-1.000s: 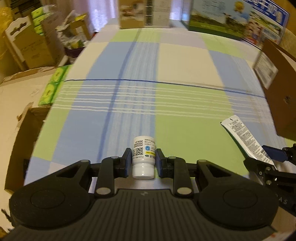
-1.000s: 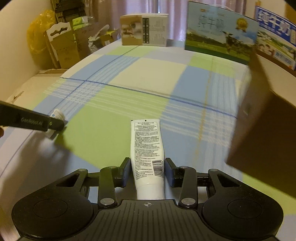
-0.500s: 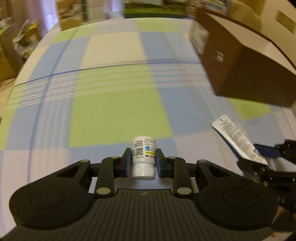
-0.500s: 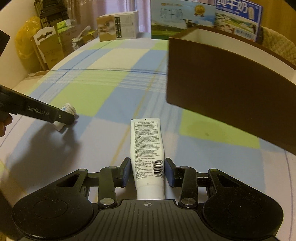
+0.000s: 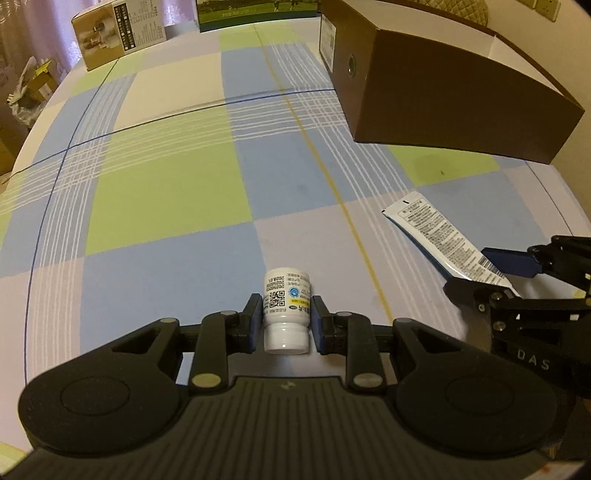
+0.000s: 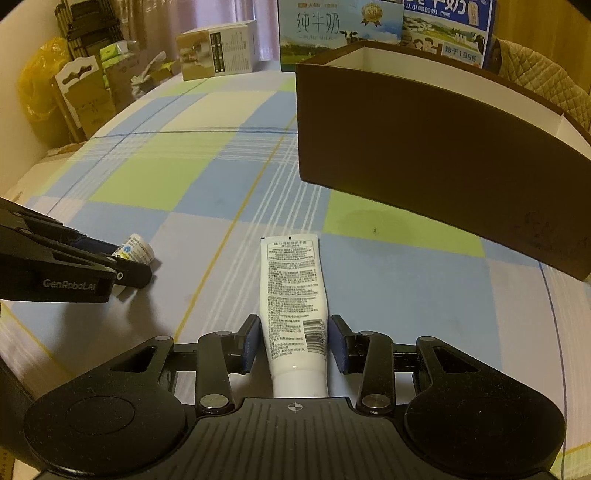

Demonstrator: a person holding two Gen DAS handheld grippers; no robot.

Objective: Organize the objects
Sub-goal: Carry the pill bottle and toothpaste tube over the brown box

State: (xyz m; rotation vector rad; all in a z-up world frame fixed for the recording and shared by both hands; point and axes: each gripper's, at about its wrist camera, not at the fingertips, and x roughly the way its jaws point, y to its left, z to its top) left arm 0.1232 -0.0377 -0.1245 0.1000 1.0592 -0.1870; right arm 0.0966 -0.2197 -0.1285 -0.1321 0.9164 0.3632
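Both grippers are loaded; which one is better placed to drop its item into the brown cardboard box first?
Probably the right gripper: its white squeeze tube points at the open brown cardboard box close ahead. The left gripper, holding the small white pill bottle, sits farther away, with the box off to its right.

I am seeing only part of the brown box (image 6: 424, 162): its right end is running off the right wrist view, and its floor and contents are staying hidden behind the near wall. The tube (image 6: 293, 306) is losing its cap end under the right gripper (image 6: 293, 341) body. On the left wrist view, the bottle (image 5: 285, 308) is showing print too small for me to read, and the right gripper (image 5: 517, 284) is getting cut by the frame edge. The milk cartons (image 6: 340, 33) at the back are being cropped by the top edge.
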